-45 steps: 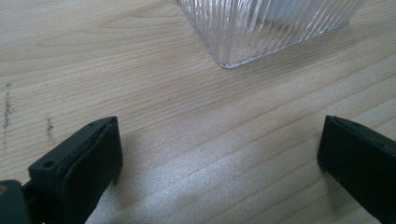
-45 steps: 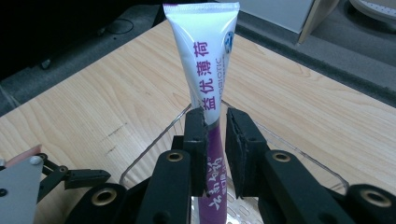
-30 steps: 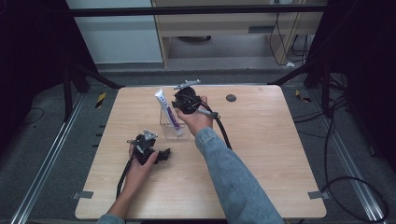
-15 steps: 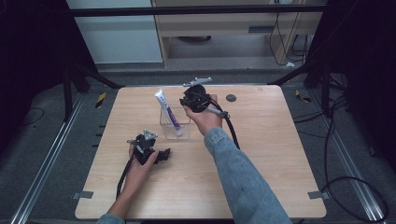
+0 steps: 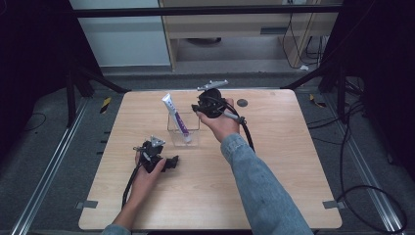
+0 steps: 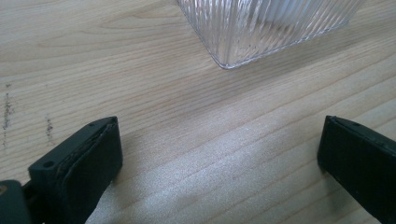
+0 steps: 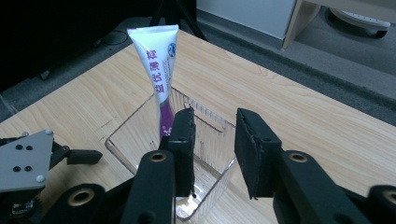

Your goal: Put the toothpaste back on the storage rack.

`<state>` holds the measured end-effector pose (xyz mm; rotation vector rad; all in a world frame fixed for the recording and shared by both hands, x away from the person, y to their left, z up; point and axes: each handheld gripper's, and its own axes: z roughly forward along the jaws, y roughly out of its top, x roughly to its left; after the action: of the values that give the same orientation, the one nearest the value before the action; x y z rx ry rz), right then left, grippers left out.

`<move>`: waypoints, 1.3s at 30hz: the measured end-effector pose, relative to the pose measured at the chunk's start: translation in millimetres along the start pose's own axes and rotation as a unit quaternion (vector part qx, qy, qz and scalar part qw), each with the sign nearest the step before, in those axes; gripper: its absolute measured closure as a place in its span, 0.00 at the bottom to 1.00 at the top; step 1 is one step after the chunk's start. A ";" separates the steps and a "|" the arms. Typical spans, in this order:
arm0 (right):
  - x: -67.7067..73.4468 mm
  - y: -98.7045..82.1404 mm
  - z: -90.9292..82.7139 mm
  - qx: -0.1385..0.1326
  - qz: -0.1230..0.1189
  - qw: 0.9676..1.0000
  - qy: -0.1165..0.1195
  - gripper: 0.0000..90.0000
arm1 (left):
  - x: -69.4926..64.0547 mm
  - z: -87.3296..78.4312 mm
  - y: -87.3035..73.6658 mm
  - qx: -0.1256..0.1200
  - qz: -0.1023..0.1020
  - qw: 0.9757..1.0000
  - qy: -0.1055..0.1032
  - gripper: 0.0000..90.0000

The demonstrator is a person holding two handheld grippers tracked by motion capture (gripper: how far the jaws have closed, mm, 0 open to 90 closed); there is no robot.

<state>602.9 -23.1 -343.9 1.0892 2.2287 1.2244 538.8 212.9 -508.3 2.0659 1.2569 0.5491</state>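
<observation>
Your right tongs [image 5: 198, 108] have just been opening, nothing between the jaws; your left tongs [image 5: 172, 161] rest low, jaws wide apart.

A light wooden table [image 5: 274, 196] carries a small dark round disc [image 5: 242, 103] near its far edge. Around it lies grey floor – a yellow-and-black striped piece [image 5: 105, 105] at the left, black cables [image 5: 364, 191] at the right. Beyond stands a pale wooden desk [image 5: 244, 29].
</observation>
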 end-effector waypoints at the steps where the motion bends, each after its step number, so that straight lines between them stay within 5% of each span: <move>1: -0.9 -1.5 -1.0 0.003 0.000 1.000 0.000 0.72 | 0.0 0.0 0.0 0.000 0.000 1.000 0.000 0.00; 8: -7.6 -6.9 -2.8 0.009 0.006 1.000 0.004 0.58 | 0.0 0.1 0.0 0.000 0.000 1.000 0.000 0.00; 14: -16.8 -8.4 -11.7 -0.008 0.011 1.000 0.004 0.35 | -0.1 0.0 0.0 0.000 0.000 1.000 0.000 0.00; 31: -41.2 -29.6 -28.3 0.003 0.005 1.000 -0.008 0.15 | -0.4 0.6 0.5 0.000 -0.003 1.000 0.000 0.00; 39: -45.9 -33.9 -34.7 -0.001 0.006 1.000 -0.026 0.13 | -0.4 0.6 0.4 0.000 -0.003 1.000 0.000 0.00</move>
<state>594.7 -88.5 -354.8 1.1208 2.1849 1.1898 539.3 212.2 -508.4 2.0614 1.2621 0.5475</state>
